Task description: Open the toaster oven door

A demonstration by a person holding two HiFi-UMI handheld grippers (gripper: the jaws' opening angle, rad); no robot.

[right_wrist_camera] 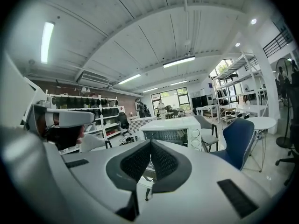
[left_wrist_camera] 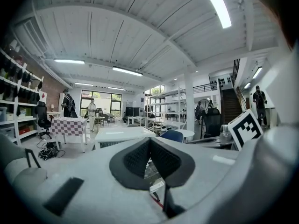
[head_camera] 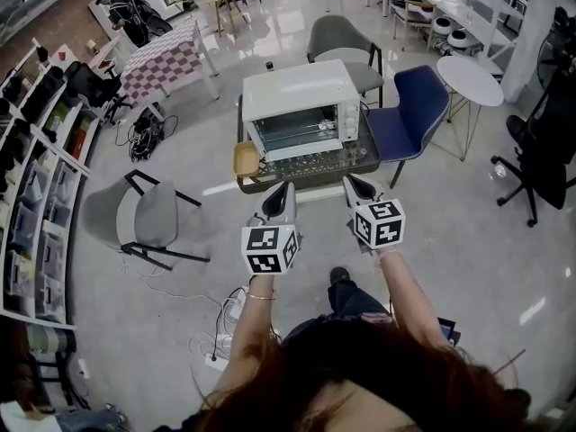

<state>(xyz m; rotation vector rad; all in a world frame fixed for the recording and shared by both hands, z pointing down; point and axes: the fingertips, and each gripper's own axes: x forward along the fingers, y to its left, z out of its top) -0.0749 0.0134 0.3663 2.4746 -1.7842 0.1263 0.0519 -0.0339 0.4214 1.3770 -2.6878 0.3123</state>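
No words, brands or numbers can be read. The cube (head_camera: 270, 248) on the left claw (head_camera: 281, 190) and the cube (head_camera: 378, 222) on the right claw (head_camera: 358, 185) bear only black-and-white square patterns — dial markings on the toaster oven (head_camera: 297, 93) are too small.

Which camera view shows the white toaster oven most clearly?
The head view: the whole toaster oven appears from above, unobstructed. The right gripper view shows its front and knobs, with the bottom behind the jaws. The left gripper view shows only its top.
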